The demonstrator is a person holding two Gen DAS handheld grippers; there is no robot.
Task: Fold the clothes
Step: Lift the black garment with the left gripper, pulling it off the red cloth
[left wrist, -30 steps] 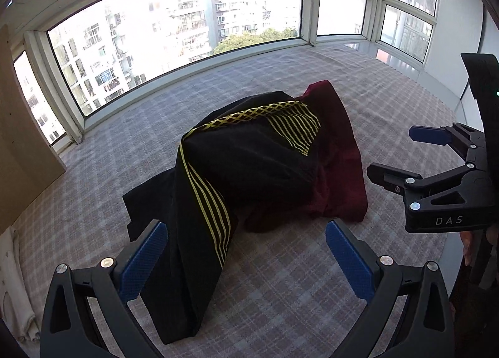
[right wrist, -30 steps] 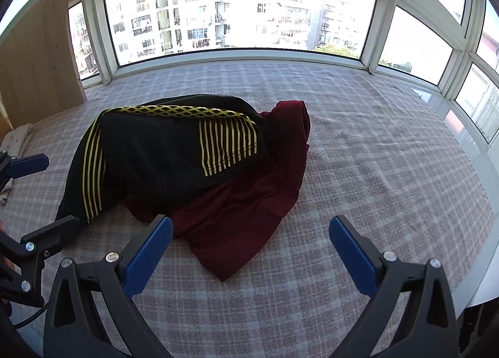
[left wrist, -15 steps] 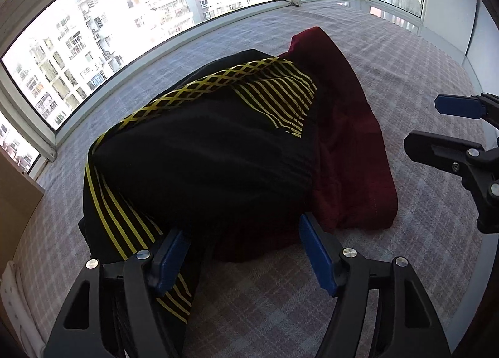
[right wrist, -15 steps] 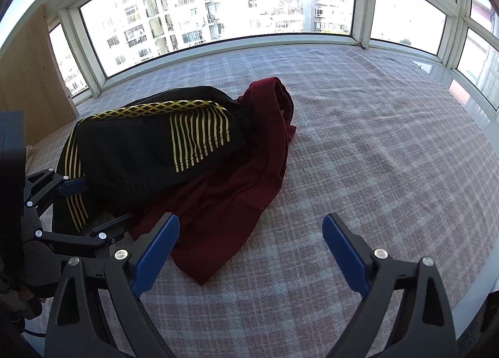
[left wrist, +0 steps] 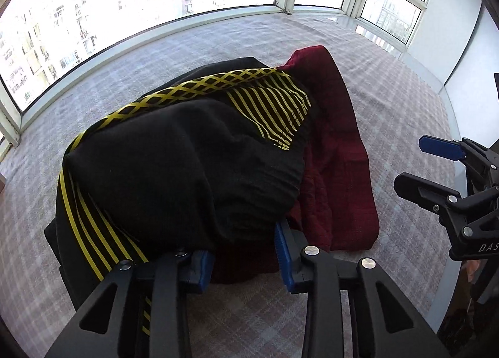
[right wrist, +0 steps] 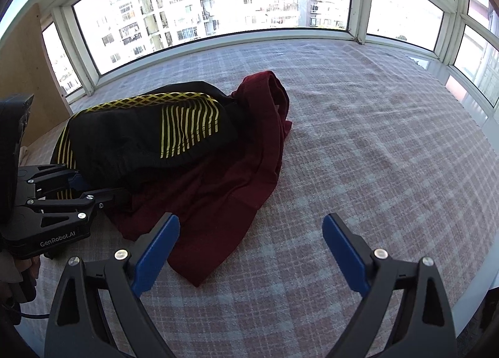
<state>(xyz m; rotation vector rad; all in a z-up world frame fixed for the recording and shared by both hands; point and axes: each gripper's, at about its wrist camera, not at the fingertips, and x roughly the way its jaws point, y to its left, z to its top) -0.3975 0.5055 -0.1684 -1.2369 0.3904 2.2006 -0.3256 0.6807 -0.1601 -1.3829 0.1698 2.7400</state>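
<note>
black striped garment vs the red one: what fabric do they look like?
Black garment: looks like smooth matte synthetic sportswear, with flat yellow stripes that look printed or bonded; fibre uncertain. Red garment: a thin, matte knit with a fine ribbed or waffle texture and soft creases. It could be cotton, though that's unclear.

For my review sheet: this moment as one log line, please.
left gripper: fingers at near edge of black garment, narrowed, grip unclear | right gripper: open, empty | red garment: underneath | bed
</note>
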